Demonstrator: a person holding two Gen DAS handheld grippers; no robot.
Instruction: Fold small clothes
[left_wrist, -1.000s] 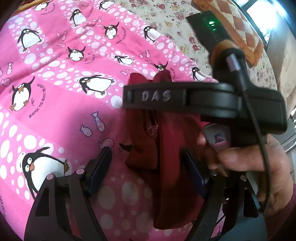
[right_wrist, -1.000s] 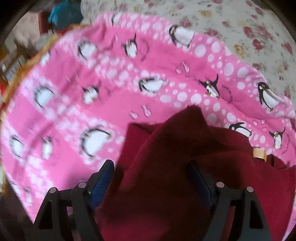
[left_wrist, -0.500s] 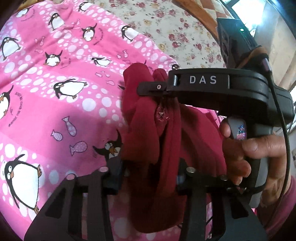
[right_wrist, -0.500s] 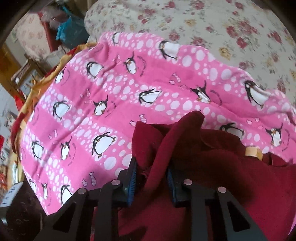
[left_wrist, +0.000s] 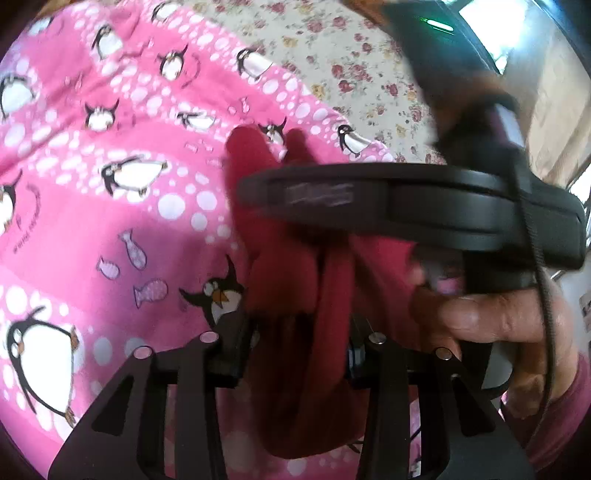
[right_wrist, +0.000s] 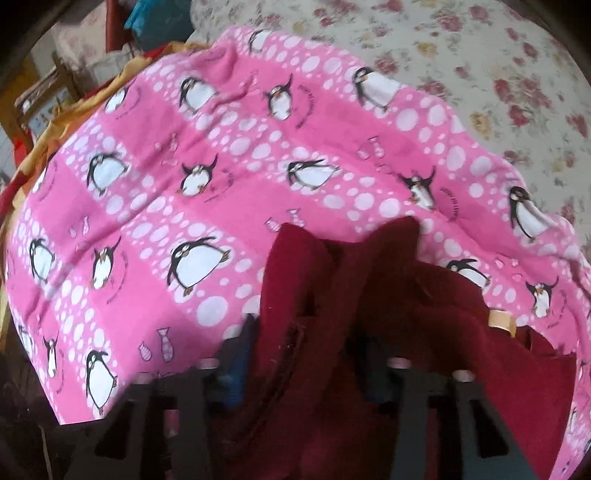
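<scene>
Motion blur smears both views. The dark red garment (left_wrist: 314, 295) hangs bunched above the pink penguin blanket (left_wrist: 110, 203), clenched by the left tool (left_wrist: 295, 350) and right tool (right_wrist: 306, 365) alike.

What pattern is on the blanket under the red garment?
Pink blanket with white dots, penguins and small fish, clearest in the right wrist view.

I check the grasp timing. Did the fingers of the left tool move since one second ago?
Yes. The left tool was open a second ago, its fingers wide apart over the penguin blanket; now they are shut on the red garment.
</scene>
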